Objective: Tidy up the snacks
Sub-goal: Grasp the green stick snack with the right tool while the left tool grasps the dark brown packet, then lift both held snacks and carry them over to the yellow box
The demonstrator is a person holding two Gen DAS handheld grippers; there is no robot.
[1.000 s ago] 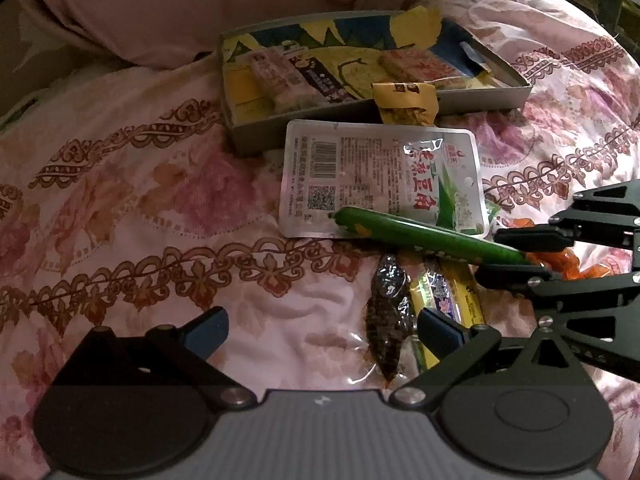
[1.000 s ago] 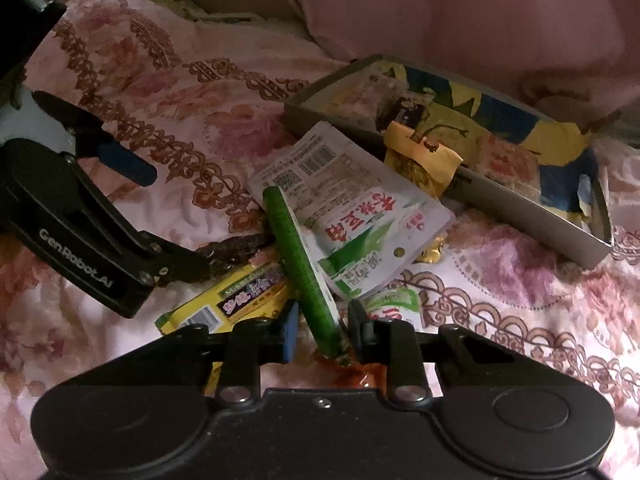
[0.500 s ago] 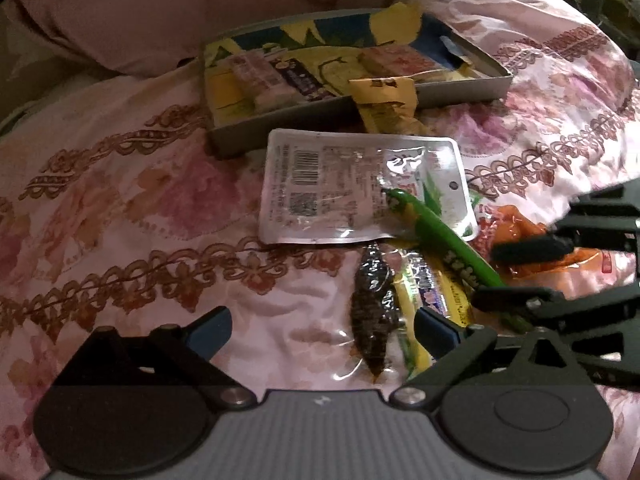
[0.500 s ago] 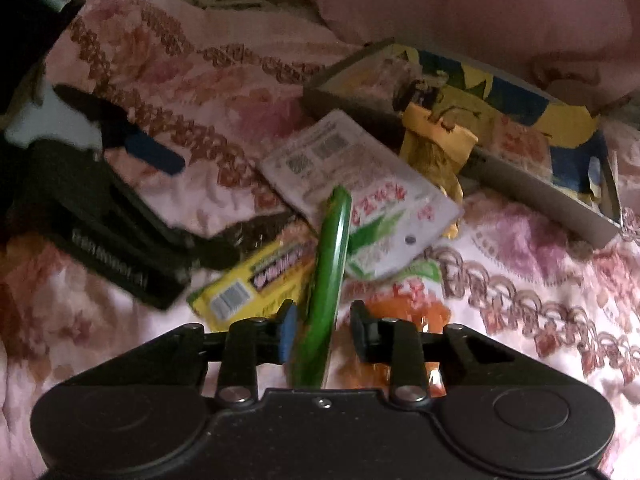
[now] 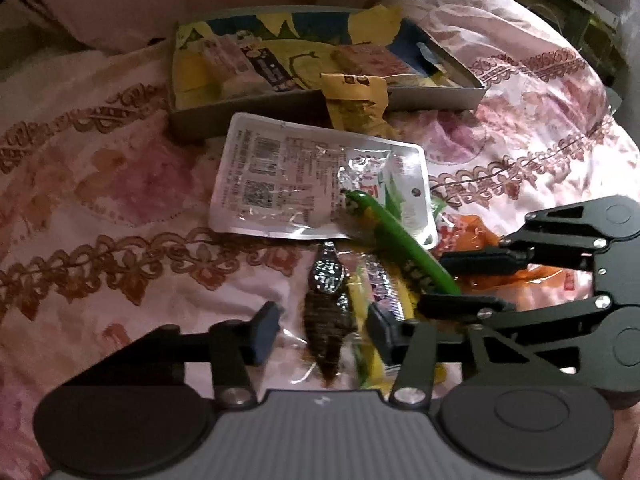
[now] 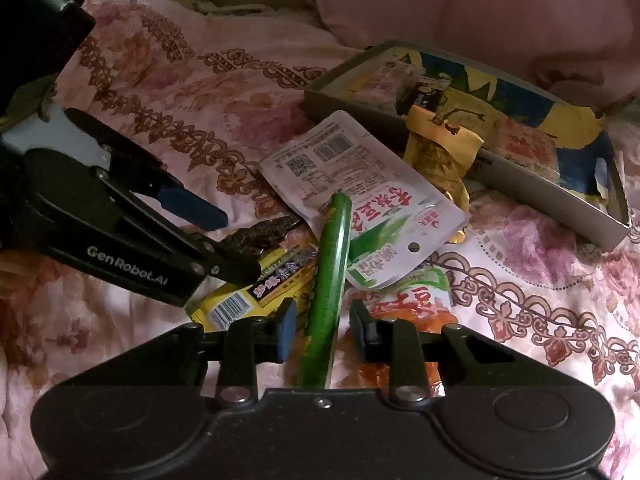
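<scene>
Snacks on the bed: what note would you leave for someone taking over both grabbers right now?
Right gripper: shut on the green snack stick, far end raised.
Left gripper: jaws closing around the dark packet, pads not yet on it.
Tray: holds a few snacks; a brown pouch leans on its wall.
Left to do: white pouch, yellow packet and orange packet lie loose on the bedspread.
</scene>
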